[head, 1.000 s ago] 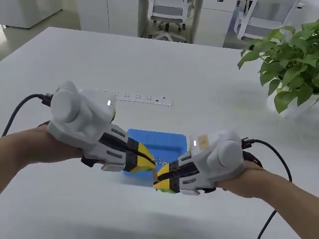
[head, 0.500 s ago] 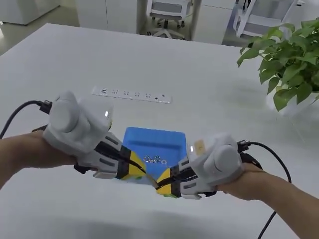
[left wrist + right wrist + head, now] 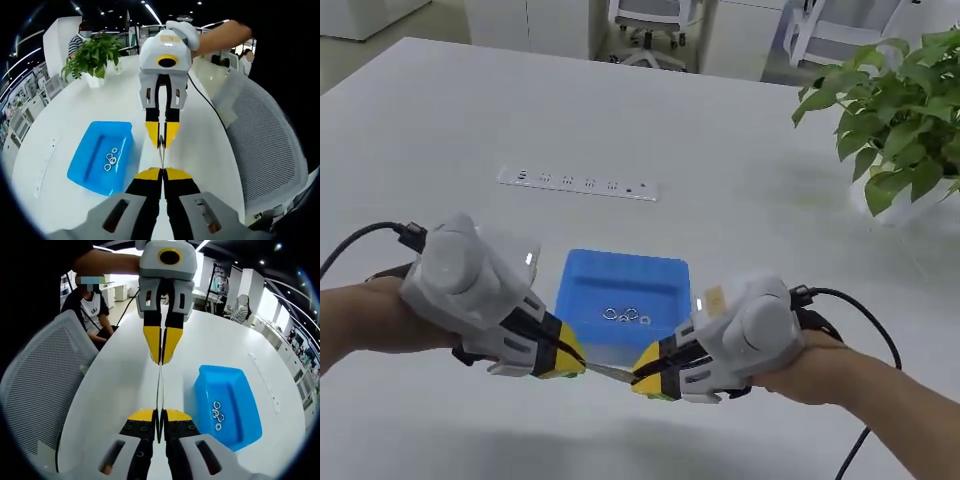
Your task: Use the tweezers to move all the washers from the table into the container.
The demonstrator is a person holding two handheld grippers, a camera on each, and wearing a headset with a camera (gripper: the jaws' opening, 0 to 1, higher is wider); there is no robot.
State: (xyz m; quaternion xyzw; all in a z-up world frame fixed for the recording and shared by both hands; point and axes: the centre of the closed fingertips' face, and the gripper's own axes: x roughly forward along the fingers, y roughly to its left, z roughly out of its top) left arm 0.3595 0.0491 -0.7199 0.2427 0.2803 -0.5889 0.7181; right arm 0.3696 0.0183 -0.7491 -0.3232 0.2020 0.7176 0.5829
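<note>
The blue container (image 3: 652, 282) is sitting on the white table (image 3: 740, 190), and a little cluster of washers (image 3: 625, 317) is lying on its floor, toward the near side. Beyond the container a white power strip (image 3: 578, 184) is lying flat, well apart from it. Off to the container's far right a leafy potted plant (image 3: 895, 110) is standing, and office chairs (image 3: 655, 20) are parked past the table's far edge.

Just in front of the container's near wall, the left gripper (image 3: 578, 362) and right gripper (image 3: 638, 372) are pointing nose to nose, partly covering that wall in the head view. The thin metal tweezers (image 3: 608, 370) are bridging the gap between them, and each gripper's jaws are pinching tight on one end.

In both gripper views the tweezers are running as a thin line from one set of closed tips straight into the other, with the container off to one side. The left hand (image 3: 380, 315) and right hand (image 3: 815, 360) are wrapping the gripper bodies, forearms coming in from either side, black cables (image 3: 865, 310) trailing behind.
</note>
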